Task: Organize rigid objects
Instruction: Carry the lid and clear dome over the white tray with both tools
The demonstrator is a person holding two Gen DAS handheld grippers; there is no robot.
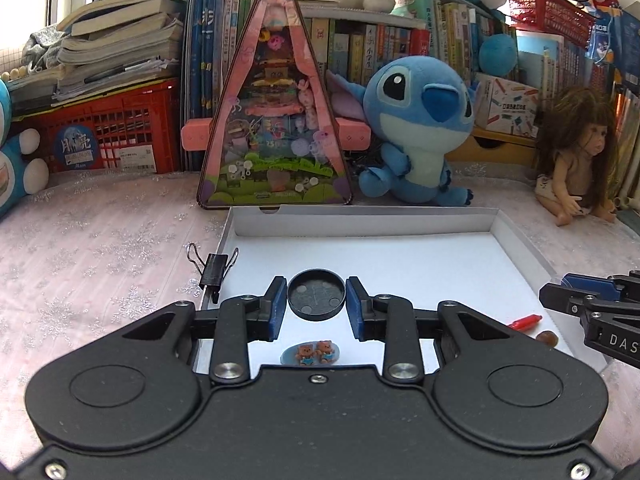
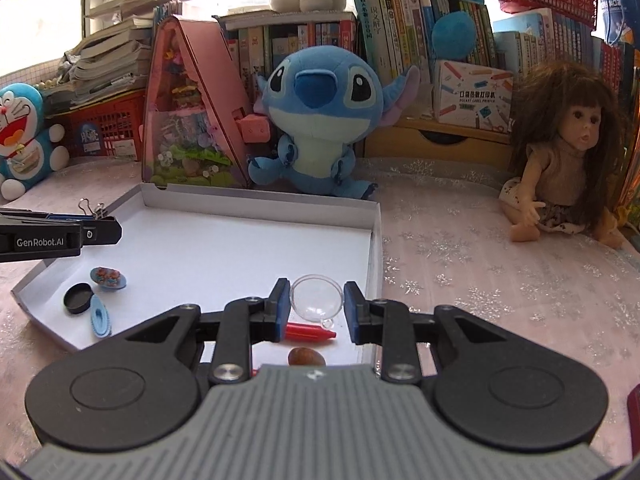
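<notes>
A shallow white box lid [image 1: 360, 224] [image 2: 256, 208] lies on the table. My left gripper [image 1: 317, 300] is open, its jaws on either side of a round black cap [image 1: 317, 295] that lies in the lid; the cap also shows in the right wrist view [image 2: 79, 298]. My right gripper [image 2: 317, 303] is open around a clear plastic half-sphere [image 2: 317, 295]. A red marker-like piece [image 2: 310, 332] [image 1: 525, 322] and a brown nut-like object [image 2: 306, 357] [image 1: 547, 338] lie under it. A blue oval with two bears [image 1: 312, 354] [image 2: 109, 277] and a blue boat-shaped piece [image 2: 100, 316] are in the lid.
A black binder clip [image 1: 214, 270] [image 2: 93, 210] grips the lid's left wall. Behind the lid stand a triangular pink toy box [image 1: 276, 120], a Stitch plush [image 1: 420, 128] [image 2: 316, 120] and a doll [image 2: 568, 160]. Red crates, books and a Doraemon plush [image 2: 20, 136] line the back.
</notes>
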